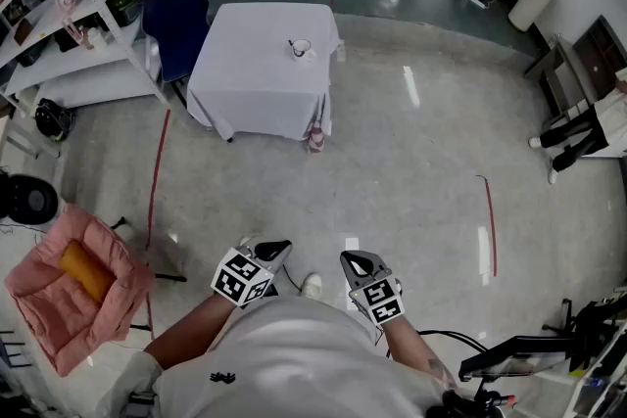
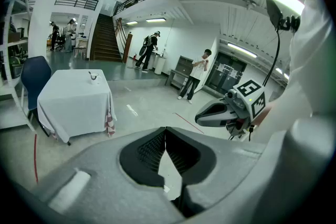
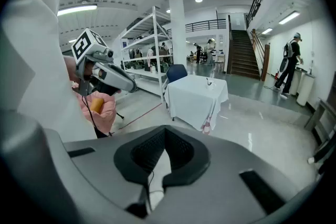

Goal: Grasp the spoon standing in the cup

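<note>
Left gripper (image 1: 277,251) & right gripper (image 1: 357,261) both hang low at the person's waist, tips aimed toward 12 o'clock. Jaws on each are pressed together w/ nothing btwn them: each gripper's own view shows the ribbed pads meeting at the tip, only floor beyond. Prob a carry posture, since there's nothing in reach to grab, so both are held in close to the body while the target is far off. Task's thing, the spoon (image 1: 294,42), stands handle-up in a small white cup (image 1: 302,49) on the white-clothed table (image 1: 255,83), well apart from both grippers at approx 12 o'clock across open floor. Cup sits at about 4 o'clock of the tabletop's centre, near the corner on the person's side, so reach from the front should be easy once there. Spoon is too small to tell its lean. Dark blue chair (image 1: 174,20) is tucked at the table's 9 o'clock. Other holder is a pink padded bin (image 1: 39,318) at the person's 9 o'clock w/ a yellow-orange roll (image 1: 83,271) lying in it; can't tell what the roll is. White shelving (image 1: 93,83) at 10 o'clock carries assorted items, too small to name. Step in hand, as I judge it: approach only, grasp not begun.
</note>
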`<state>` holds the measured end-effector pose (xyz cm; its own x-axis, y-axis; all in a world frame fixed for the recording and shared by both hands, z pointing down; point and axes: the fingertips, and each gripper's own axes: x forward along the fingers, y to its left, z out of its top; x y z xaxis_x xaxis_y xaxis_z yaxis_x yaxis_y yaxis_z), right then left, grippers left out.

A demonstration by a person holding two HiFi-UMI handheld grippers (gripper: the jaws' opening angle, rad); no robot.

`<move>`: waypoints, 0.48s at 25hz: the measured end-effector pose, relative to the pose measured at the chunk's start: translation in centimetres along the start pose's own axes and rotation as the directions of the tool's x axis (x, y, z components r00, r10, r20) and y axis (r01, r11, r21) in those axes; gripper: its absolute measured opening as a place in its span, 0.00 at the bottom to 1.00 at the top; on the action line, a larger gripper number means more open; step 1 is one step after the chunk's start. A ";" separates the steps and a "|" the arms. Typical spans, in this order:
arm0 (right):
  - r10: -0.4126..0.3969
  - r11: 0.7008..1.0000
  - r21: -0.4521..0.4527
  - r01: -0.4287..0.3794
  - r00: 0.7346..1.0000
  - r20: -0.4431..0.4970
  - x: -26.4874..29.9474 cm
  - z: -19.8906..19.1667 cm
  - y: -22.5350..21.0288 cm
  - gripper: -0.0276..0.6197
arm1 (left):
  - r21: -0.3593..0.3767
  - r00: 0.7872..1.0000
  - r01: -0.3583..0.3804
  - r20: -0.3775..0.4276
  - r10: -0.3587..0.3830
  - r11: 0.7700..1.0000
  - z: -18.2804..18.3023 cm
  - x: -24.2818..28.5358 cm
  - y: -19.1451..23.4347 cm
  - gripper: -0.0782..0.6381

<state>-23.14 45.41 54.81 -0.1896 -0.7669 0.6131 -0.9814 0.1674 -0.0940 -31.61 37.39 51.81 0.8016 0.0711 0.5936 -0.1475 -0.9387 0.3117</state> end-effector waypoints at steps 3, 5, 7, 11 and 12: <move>-0.013 1.000 -0.014 0.013 0.999 0.033 -0.3 0.3 -2.7 0.05 | 0.024 1.000 -0.021 0.018 0.021 0.999 1.6 1.6 -0.4 0.13; -0.027 0.999 -0.022 0.028 0.999 0.045 -0.6 0.2 -4.1 0.05 | 0.037 1.000 -0.021 0.017 0.021 0.999 2.2 2.7 -0.6 0.13; -0.047 0.999 -0.007 0.047 0.997 0.056 -0.8 0.1 -5.5 0.05 | 0.050 1.000 -0.010 0.010 0.010 0.999 2.8 3.9 -0.8 0.13; -0.073 0.996 0.047 0.071 0.996 0.056 -0.9 0.3 -8.2 0.05 | 0.074 1.000 0.019 0.016 -0.020 0.997 5.4 6.2 -0.7 0.13; -0.074 0.996 0.058 0.071 0.995 0.059 -0.7 0.5 -8.7 0.05 | 0.080 0.999 0.025 0.018 -0.027 0.996 6.0 6.8 -0.3 0.13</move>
<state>-14.43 44.19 54.81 -0.1176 -0.8123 0.5712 -0.9925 0.0766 -0.0954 -22.64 36.15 51.33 0.8153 0.0902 0.5719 -0.0805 -0.9605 0.2663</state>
